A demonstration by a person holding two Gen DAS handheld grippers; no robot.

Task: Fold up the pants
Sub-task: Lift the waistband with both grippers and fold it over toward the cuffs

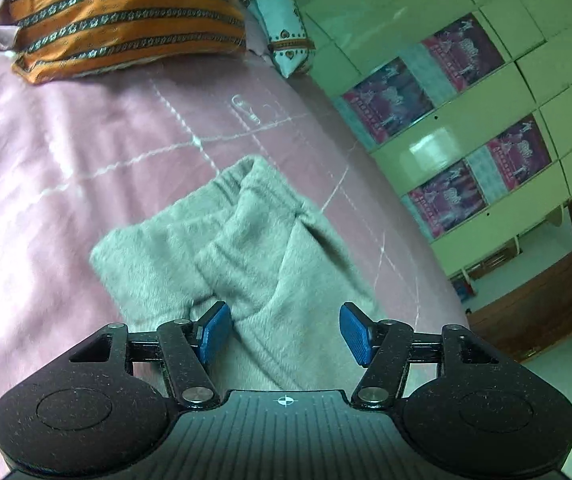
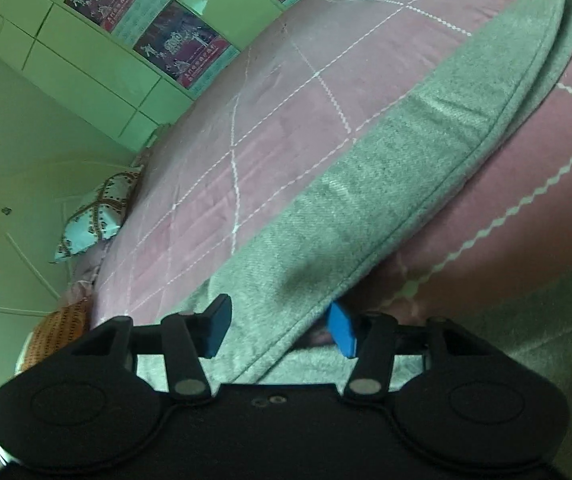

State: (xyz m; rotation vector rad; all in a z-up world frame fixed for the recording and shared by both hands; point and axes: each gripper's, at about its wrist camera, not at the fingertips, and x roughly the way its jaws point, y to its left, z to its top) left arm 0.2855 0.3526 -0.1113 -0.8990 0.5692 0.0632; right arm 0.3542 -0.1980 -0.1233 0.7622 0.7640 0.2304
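Fuzzy grey fleece pants (image 1: pixel 246 240) bunched on a pink quilted bed (image 1: pixel 46 160), left gripper (image 1: pixel 285 330) jaws spread, right gripper (image 2: pixel 282 328) jaws spread around a stitched hem.

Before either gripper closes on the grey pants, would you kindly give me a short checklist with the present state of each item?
1. Left gripper open: ok, pads apart.
2. Left gripper over the pants: ok, cloth lies between the pads near the waistband end.
3. Right gripper open: ok.
4. Right gripper straddles the pant leg: ok, its seamed edge runs between the fingers.
5. Fabric actually pinched: not ok, neither gripper has closed.
6. Legs aligned flat on the pink bedsheet: cannot tell, no view shows the whole garment.
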